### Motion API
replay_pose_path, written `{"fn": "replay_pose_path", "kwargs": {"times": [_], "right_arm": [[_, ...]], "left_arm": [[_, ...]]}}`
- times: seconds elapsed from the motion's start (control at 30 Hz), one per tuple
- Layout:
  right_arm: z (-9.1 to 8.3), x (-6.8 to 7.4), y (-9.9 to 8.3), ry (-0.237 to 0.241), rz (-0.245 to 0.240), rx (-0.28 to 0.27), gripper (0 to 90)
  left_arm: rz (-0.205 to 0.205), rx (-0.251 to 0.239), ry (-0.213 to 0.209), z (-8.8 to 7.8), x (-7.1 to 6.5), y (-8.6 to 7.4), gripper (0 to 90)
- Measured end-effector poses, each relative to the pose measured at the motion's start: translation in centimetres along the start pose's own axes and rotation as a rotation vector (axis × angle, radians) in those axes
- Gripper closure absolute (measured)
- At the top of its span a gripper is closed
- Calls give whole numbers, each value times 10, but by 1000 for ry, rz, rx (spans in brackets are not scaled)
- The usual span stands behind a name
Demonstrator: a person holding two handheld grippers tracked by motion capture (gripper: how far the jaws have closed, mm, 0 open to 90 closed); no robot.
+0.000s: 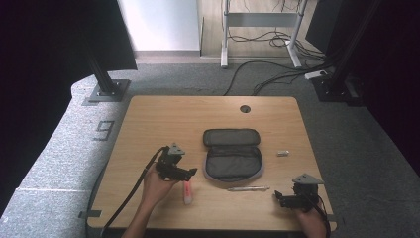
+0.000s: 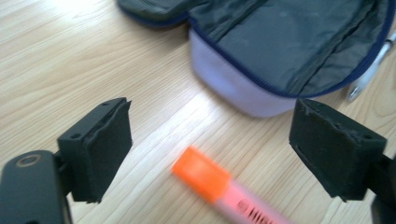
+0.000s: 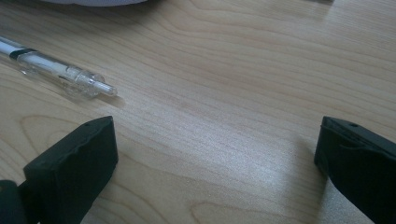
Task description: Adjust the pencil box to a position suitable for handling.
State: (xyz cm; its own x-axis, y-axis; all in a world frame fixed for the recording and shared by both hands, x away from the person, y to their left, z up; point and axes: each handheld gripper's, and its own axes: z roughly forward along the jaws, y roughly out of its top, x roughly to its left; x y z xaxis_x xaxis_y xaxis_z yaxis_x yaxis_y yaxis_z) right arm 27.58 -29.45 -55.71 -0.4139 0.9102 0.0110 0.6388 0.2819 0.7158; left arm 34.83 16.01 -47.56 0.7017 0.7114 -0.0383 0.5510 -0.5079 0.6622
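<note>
Highlighter [image 1: 187,193], pink-bodied with an orange cap, is lying flat on the wooden table [image 1: 163,119], just left of the open pencil case [image 1: 232,156] and apart from it. Left gripper [image 1: 190,172] is hovering over the marker's capped end, its jaws standing wide apart with nothing pressed between the pads; in the left gripper view the orange cap [image 2: 201,173] is lying on the wood between the two jaws, untouched. Right gripper [image 1: 278,196] is resting near the table's front right corner, jaws likewise spread and empty. Clear ballpoint pen [image 1: 248,188] is lying between the case and the right gripper, its tip [image 3: 105,87] pointing toward that gripper. Small grey eraser-like block [image 1: 283,153] is sitting right of the case.
</note>
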Motion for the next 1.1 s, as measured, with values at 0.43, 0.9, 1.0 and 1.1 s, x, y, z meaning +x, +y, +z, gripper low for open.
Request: {"fn": "replay_pose_path", "kwargs": {"times": [0.43, 0.9, 1.0, 1.1], "right_arm": [[0, 0, 0, -3, 2, 0, 0], [1, 0, 1, -5, 5, 0, 0], [1, 0, 1, -5, 5, 0, 0], [1, 0, 1, -5, 5, 0, 0]], "left_arm": [[-47, -19, 56, -21, 24, -35, 17], [-81, -11, 92, -15, 40, -72, 0], [-84, -4, 99, -11, 42, -79, 0], [-92, 6, 104, -6, 44, -86, 0]]}}
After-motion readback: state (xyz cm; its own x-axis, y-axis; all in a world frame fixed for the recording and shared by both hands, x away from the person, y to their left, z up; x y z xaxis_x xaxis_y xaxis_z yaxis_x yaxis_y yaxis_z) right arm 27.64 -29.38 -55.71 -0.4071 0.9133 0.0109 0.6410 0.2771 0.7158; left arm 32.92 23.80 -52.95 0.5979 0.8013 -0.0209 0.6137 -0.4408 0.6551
